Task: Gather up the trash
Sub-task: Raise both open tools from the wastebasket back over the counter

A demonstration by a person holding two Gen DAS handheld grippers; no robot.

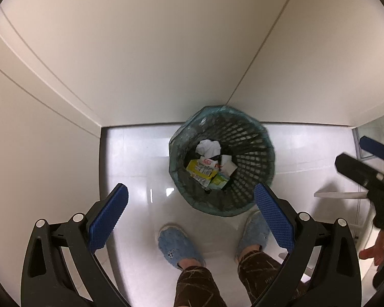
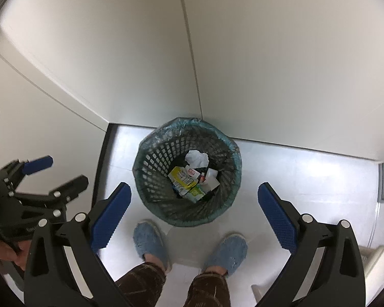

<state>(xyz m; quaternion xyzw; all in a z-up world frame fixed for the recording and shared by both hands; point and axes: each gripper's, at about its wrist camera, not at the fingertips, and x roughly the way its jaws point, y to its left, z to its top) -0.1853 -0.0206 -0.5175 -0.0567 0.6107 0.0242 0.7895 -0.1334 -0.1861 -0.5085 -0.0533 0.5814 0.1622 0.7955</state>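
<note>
White walls (image 1: 130, 51) meet in a corner above a pale glossy floor (image 1: 130, 158), and the black lattice bin (image 1: 245, 153) with its green liner stands on the floor against that corner, just ahead of the person's blue slippers (image 1: 178, 245). Inside it lie crumpled white paper (image 1: 208, 147) and a yellow carton (image 1: 201, 170). Left gripper (image 1: 190, 220) and right gripper (image 2: 194, 217) both hang above the bin, jaws spread wide, nothing between them.

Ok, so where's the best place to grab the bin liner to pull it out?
Probably grip the liner where it folds over the bin rim, coming straight down from above with one finger inside and one outside. The bin stands upright and open-topped, and that folded edge is the only loose film within reach.
</note>
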